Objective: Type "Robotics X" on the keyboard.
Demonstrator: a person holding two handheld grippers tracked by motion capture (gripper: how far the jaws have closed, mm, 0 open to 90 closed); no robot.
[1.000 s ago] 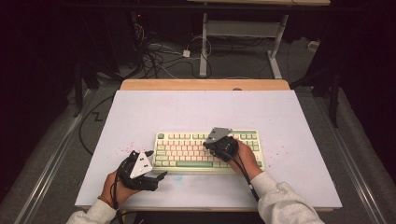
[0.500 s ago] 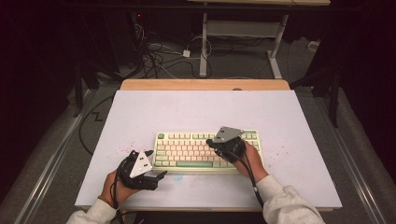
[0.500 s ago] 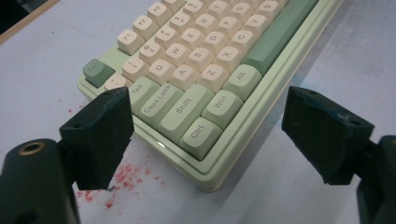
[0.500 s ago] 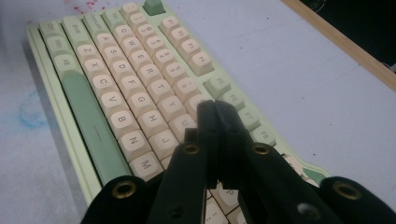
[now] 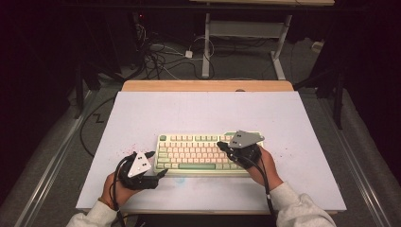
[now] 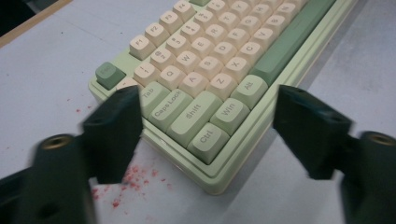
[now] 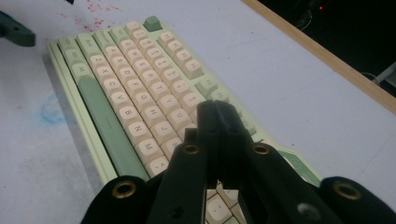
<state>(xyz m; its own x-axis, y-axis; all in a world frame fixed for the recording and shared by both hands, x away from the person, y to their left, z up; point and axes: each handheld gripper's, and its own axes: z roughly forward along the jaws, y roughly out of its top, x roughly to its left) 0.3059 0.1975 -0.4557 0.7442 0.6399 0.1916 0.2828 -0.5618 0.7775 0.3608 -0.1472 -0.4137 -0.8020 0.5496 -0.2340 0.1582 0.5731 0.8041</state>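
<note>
A pale green keyboard [image 5: 198, 152] with cream keys lies on the near middle of the table. My left gripper [image 5: 158, 164] rests at its front-left corner. In the left gripper view the left gripper [image 6: 205, 100] straddles that corner of the keyboard [image 6: 205, 79]; its jaws have just been closing, but gaps remain and no pad presses on the case. My right gripper [image 5: 220, 144] hovers over the keyboard's right part. Seen in the right gripper view, the right gripper [image 7: 217, 108] is shut with nothing between its jaws, above the keyboard [image 7: 135, 102].
A white mat [image 5: 203, 113] covers the table, with a wooden strip [image 5: 208, 86] along its far edge. Red specks [image 6: 130, 177] dot the mat by the keyboard's left corner, and a blue smudge [image 7: 51, 112] lies near its front. Cables [image 5: 161, 56] lie on the floor beyond.
The right gripper has shifted to the right over the keyboard and lifted a little. The left hand has stayed where it was.
</note>
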